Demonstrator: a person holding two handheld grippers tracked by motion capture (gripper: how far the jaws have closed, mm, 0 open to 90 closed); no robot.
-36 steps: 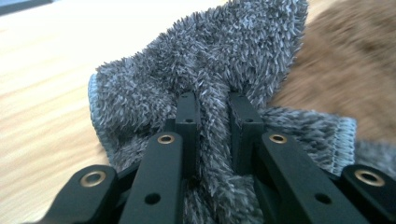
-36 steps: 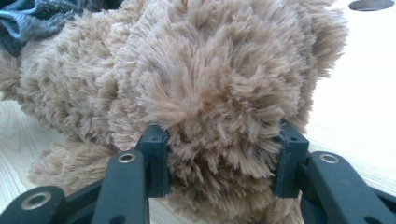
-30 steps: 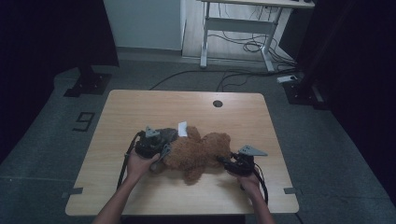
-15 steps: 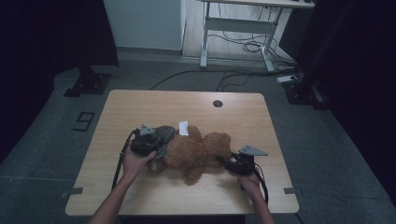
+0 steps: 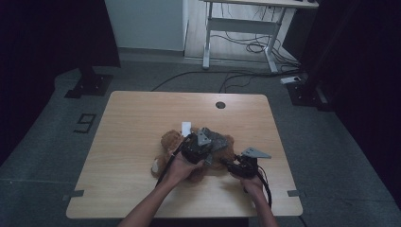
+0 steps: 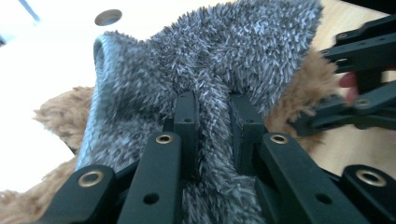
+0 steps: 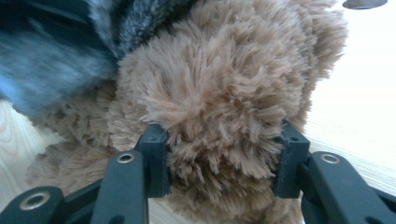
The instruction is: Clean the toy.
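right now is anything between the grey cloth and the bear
Nothing visible. The left hand-held gripper pinches the grey cloth and holds it right over the brown bear, already touching its fur. The right hand-held gripper grips the bear.

A fuzzy cloth [image 5: 218, 140] lies over the plush bear [image 5: 170, 142] on the table [image 5: 132, 118].

Wooden table [image 5: 132, 142] with round cable hole [image 5: 220, 105]; white desk frame [image 5: 236, 28], loose cables [image 5: 246, 47] on floor behind
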